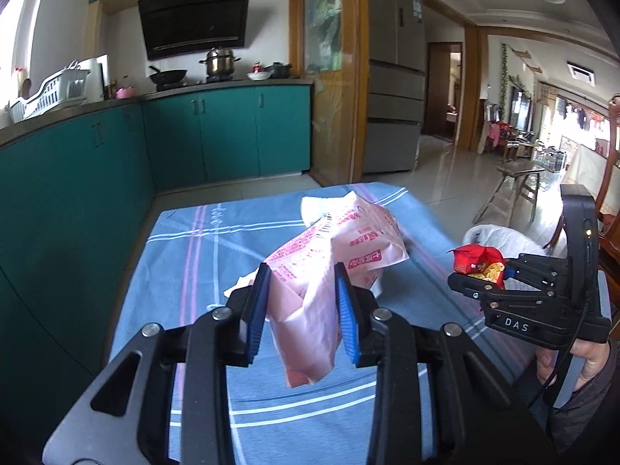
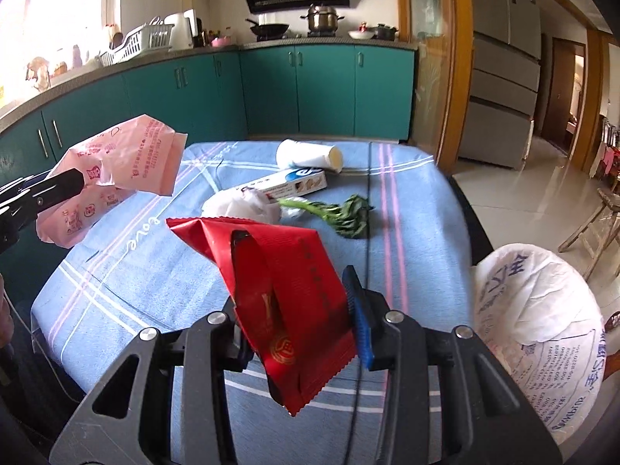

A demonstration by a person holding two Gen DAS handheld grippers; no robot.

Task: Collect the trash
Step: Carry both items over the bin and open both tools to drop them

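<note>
My left gripper (image 1: pixel 302 312) is shut on a crumpled pink wrapper (image 1: pixel 329 255), lifted above the blue striped tablecloth (image 1: pixel 201 255). The same pink wrapper (image 2: pixel 116 174) shows at the left of the right wrist view, clamped by the left gripper (image 2: pixel 77 182). My right gripper (image 2: pixel 298 317) is shut on a red snack packet (image 2: pixel 286 290), also held above the cloth; its left finger is hidden behind the packet. In the left wrist view the right gripper (image 1: pixel 480 271) appears at the right, a hand on its handle, with the red packet (image 1: pixel 478 259) in it.
On the cloth (image 2: pixel 155 290) lie a paper cup (image 2: pixel 310 155), a toothpaste box (image 2: pixel 294 186), a crumpled white bag (image 2: pixel 240 205) and a leafy green stalk (image 2: pixel 341 213). A white bag-lined bin (image 2: pixel 538 329) stands at the table's right. Teal cabinets (image 1: pixel 228 135) run behind.
</note>
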